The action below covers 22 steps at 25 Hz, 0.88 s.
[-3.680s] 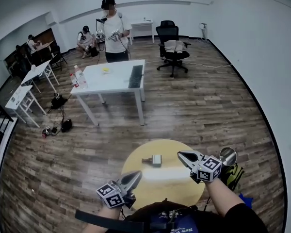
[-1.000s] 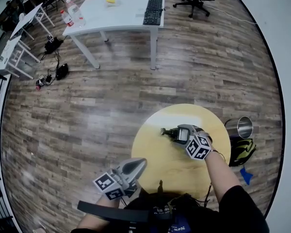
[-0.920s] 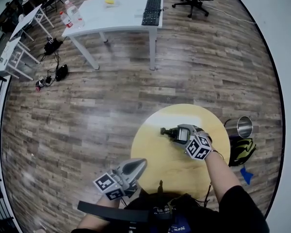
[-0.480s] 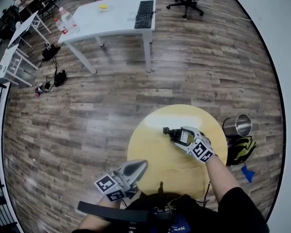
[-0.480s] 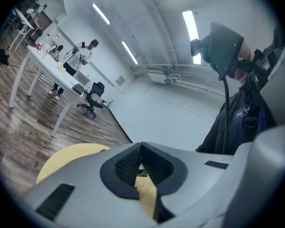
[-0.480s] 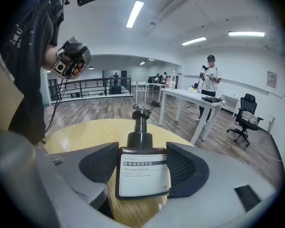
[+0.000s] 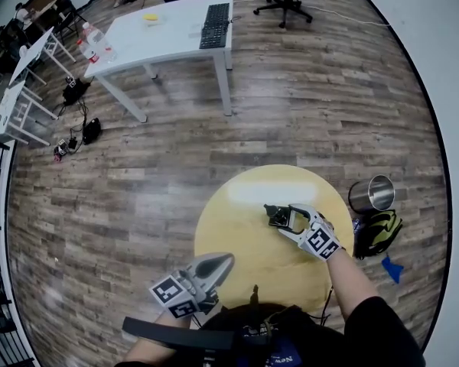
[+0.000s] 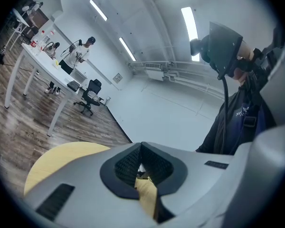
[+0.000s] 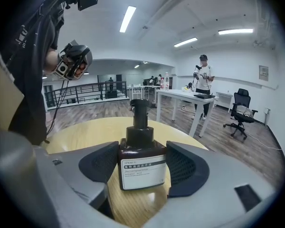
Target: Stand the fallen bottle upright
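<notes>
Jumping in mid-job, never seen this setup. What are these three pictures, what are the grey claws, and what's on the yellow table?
No robot: a person holds a two-jaw gripper in each hand. The wide picture comes from a camera on their head, looking down; the other two cameras ride on the grippers and look along the jaws. On the round yellow table stands a dark pump bottle, upright. The right gripper is closed on its sides. The left gripper is shut and empty, near the table's edge.
</notes>
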Tool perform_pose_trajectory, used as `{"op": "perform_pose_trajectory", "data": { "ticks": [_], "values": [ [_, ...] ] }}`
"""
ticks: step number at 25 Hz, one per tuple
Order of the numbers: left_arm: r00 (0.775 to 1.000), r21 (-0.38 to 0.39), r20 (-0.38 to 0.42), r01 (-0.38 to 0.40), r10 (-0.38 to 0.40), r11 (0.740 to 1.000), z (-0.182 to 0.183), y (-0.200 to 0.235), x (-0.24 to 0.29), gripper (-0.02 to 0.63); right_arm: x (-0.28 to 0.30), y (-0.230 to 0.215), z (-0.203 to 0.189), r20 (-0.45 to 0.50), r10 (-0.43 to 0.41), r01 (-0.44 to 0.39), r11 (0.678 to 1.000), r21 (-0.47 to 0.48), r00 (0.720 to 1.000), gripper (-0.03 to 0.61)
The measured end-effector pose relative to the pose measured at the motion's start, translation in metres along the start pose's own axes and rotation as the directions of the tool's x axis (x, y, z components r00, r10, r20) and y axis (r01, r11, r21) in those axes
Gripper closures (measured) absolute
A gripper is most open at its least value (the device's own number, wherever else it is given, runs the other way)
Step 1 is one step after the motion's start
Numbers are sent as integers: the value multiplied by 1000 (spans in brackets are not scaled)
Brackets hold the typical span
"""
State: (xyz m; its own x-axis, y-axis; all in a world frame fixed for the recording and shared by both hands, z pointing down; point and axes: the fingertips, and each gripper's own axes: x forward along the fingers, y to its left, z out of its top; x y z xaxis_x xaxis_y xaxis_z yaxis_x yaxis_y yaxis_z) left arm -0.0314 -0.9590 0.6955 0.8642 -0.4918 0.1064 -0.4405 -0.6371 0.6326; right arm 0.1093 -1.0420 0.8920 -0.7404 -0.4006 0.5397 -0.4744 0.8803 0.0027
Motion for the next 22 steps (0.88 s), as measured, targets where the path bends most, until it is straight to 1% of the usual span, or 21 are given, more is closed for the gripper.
{"op": "perform_pose_trajectory", "data": {
  "ticks": [5, 7, 10, 15, 18, 22],
  "values": [
    [1000, 3, 1, 14, -14, 1000, 0, -11, 13, 611, -13, -1, -19, -52, -4, 3, 1000, -12, 999, 244],
    [1000, 0, -7, 15, -15, 1000, -1, -14, 17, 611, -15, -3, -29, -80, -6, 5, 1000, -17, 997, 244],
    [1000, -5, -23, 14, -14, 1000, -5, -18, 23, 611, -17, -4, -40, -94, 4, -7, 1000, -25, 996, 244],
    [1000, 0, -21, 15, -15, 1000, -6, -30, 28, 611, -19, -2, -42, -105, 17, -20, 999, -26, 994, 244],
    [1000, 7, -20, 15, -14, 1000, -7, -41, 30, 611, -25, -2, -39, -122, 5, -9, 1000, -29, 993, 244],
    [1000, 27, -8, 9, -9, 1000, -2, -57, 28, 611, -45, 0, -25, -91, -8, 7, 1000, -8, 996, 230]
  ]
}}
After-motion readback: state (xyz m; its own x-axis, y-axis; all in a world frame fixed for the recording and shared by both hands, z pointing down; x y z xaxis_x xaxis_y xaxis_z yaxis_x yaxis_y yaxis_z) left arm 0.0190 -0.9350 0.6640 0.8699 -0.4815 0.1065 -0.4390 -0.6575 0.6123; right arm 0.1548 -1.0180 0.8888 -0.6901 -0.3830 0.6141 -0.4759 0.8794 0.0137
